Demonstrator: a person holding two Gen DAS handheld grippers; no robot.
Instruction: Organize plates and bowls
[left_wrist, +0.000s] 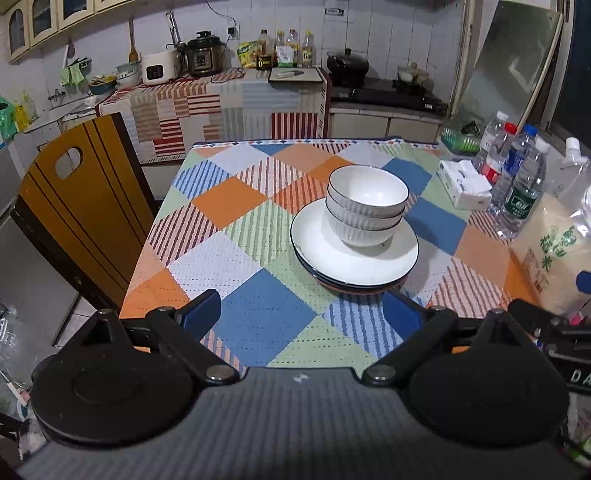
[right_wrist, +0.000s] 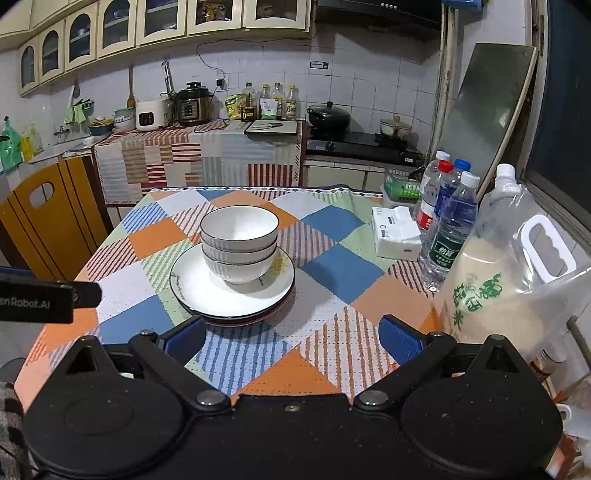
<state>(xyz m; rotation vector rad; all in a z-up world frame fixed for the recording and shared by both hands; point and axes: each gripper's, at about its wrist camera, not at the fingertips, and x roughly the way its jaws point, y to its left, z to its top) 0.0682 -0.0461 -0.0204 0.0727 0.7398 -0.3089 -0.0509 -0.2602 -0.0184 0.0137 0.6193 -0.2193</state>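
Observation:
Three white ribbed bowls (left_wrist: 367, 203) are nested in a stack on top of a stack of plates (left_wrist: 332, 254) in the middle of the checked tablecloth. The same bowls (right_wrist: 239, 242) and plates (right_wrist: 207, 291) show in the right wrist view. My left gripper (left_wrist: 301, 312) is open and empty, hovering above the near part of the table, short of the plates. My right gripper (right_wrist: 293, 338) is open and empty, just short of the plates' near edge. The left gripper's body (right_wrist: 44, 295) shows at the left edge of the right wrist view.
Several water bottles (right_wrist: 448, 225), a tissue pack (right_wrist: 397, 236), a rice bag (right_wrist: 491, 291) and a green basket (right_wrist: 402, 188) crowd the table's right side. A wooden chair (left_wrist: 81, 206) stands at the left. The kitchen counter (left_wrist: 229, 96) lies behind.

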